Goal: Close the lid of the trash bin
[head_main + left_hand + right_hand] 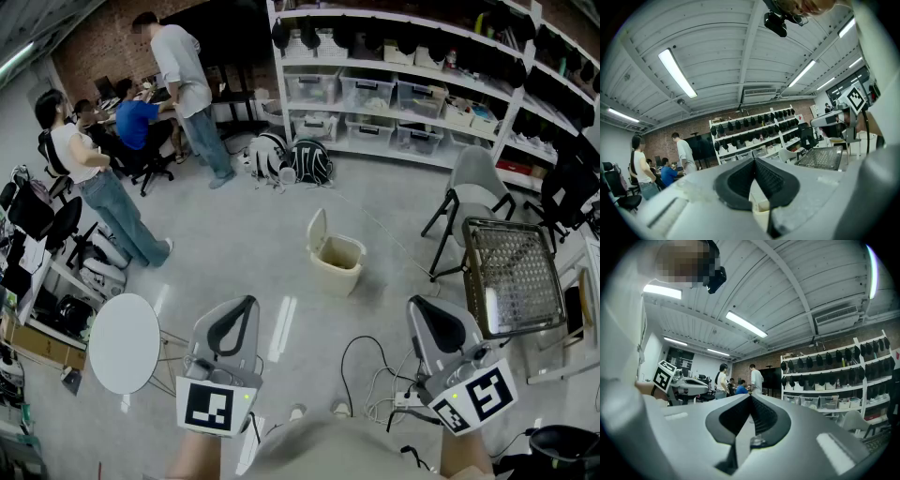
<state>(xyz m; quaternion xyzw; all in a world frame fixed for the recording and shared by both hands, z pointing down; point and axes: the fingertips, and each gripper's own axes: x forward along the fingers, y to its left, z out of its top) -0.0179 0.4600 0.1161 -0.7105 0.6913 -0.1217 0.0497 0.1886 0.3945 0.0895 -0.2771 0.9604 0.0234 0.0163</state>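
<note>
Head view puts the trash bin [337, 263] at centre frame, standing alone on the floor. Its lid [318, 231] is tipped up and back on the bin's upper-left side, so the mouth is open and the closing is not yet done. The lid stands near upright, probably resting on its hinge, so a push on its top edge toward the lower right should drop it.

Both tools sit well short of it at the bottom of the frame. The left gripper [247, 305] and the right gripper [417, 306] point up-frame toward the bin, one on either side, as if lined up for an approach. In each gripper view the pads are pressed together at the tips and hold nothing. Cables [373, 373] lie on the floor between the two grippers.
</note>
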